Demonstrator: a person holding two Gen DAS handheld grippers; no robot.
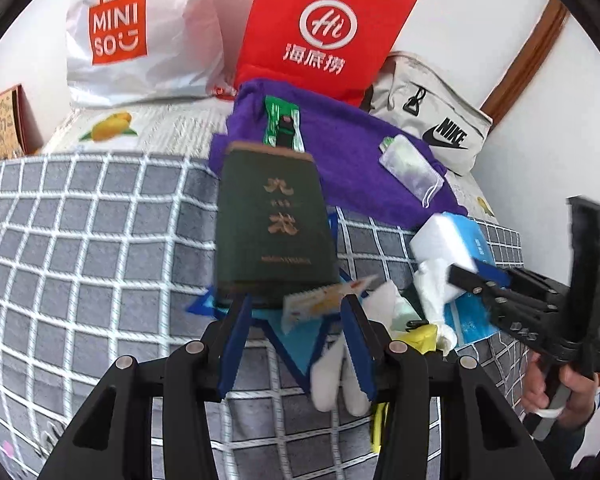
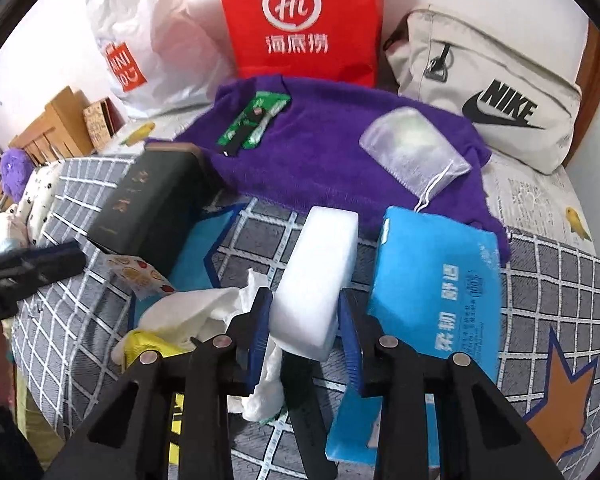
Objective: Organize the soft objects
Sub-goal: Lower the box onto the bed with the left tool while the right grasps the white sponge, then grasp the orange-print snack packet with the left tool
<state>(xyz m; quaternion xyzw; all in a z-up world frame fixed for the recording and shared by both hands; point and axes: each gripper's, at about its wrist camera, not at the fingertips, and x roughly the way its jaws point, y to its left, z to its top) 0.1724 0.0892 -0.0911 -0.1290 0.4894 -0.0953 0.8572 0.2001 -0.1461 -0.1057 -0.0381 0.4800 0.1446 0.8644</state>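
Lying lengthwise away between the right gripper point(image 2: 304, 312) pads, the white foam block point(image 2: 318, 272) is seemingly clamped; the left gripper point(image 1: 296, 312) is held part-open, empty.

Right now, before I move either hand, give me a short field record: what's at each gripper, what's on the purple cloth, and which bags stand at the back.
surface: grey checked bedspread
left gripper: jaws around the foot of the dark green box; contact unclear
right gripper: white foam block between the pads; left pad looks in contact, right side unclear
beside block: blue tissue pack, crumpled white tissue
on purple cloth: green wrapper, clear drawstring pouch
back row: white Miniso bag, red paper bag, beige Nike bag
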